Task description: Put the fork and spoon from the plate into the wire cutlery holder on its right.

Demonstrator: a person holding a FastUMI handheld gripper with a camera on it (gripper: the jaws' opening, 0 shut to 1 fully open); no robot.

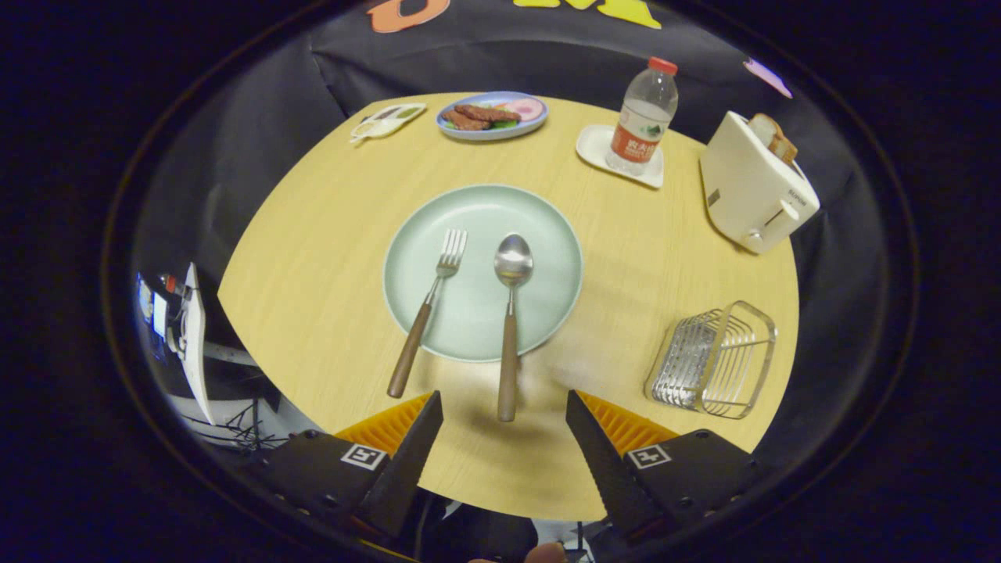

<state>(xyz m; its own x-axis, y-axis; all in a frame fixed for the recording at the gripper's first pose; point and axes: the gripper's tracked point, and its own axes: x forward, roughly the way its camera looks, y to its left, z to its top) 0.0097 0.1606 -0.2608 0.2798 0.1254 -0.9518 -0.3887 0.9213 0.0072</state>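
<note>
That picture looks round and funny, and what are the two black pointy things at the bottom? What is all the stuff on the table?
The picture is round because the camera has a very wide lens. It sits on a hand-held grabber that a person carries, looking forward along it. The two black pointy things are the grabber's fingers. The gripper is open and holds nothing.

Just ahead of the fingers is a wooden table with a green plate. A fork and a spoon lie side by side on it, their brown handles sticking out over the plate's edge toward the fingers. The end of the spoon's handle sits between the fingertips.

To the right of the plate is a wire cutlery holder, where the fork and spoon should go. Beyond are a toaster with bread in it, a water bottle and a plate of food.
</note>
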